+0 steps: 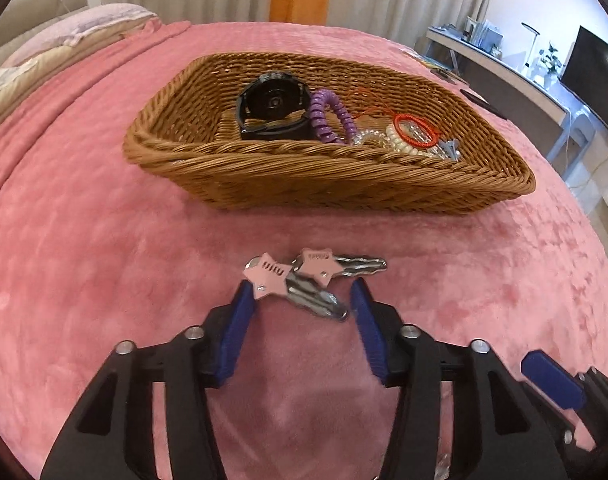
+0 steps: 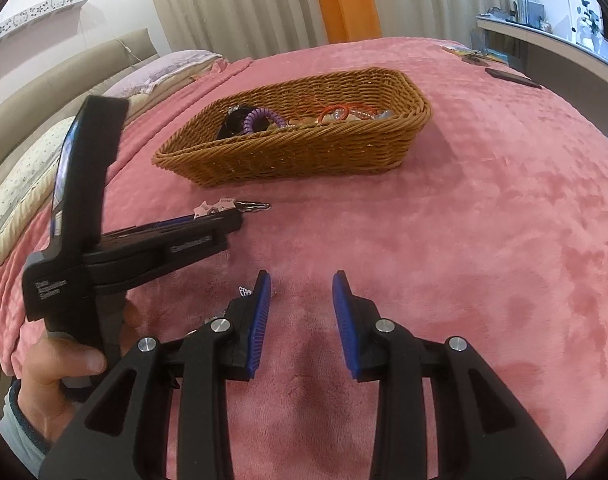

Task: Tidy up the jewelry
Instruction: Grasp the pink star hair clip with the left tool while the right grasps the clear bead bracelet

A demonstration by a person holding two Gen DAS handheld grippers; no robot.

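Two pink star hair clips [image 1: 292,280] lie on the pink blanket, also seen in the right wrist view [image 2: 228,205]. My left gripper [image 1: 302,300] is open, its blue pads either side of the nearer clip. A wicker basket [image 1: 264,176] beyond holds a black watch [image 1: 272,108], a purple coil hair tie [image 1: 328,116], a red band [image 1: 414,130] and pearl and clear bracelets. My right gripper [image 2: 302,292] is open and empty over the blanket, right of the left gripper [image 2: 208,228]. A small silver item [image 2: 245,291] lies by its left finger.
The basket [image 2: 304,156] sits mid-bed. Pillows [image 1: 44,52] lie at the far left. A dark flat object [image 2: 512,77] and small items lie at the bed's far right. A desk with a monitor [image 1: 592,76] stands beyond the bed.
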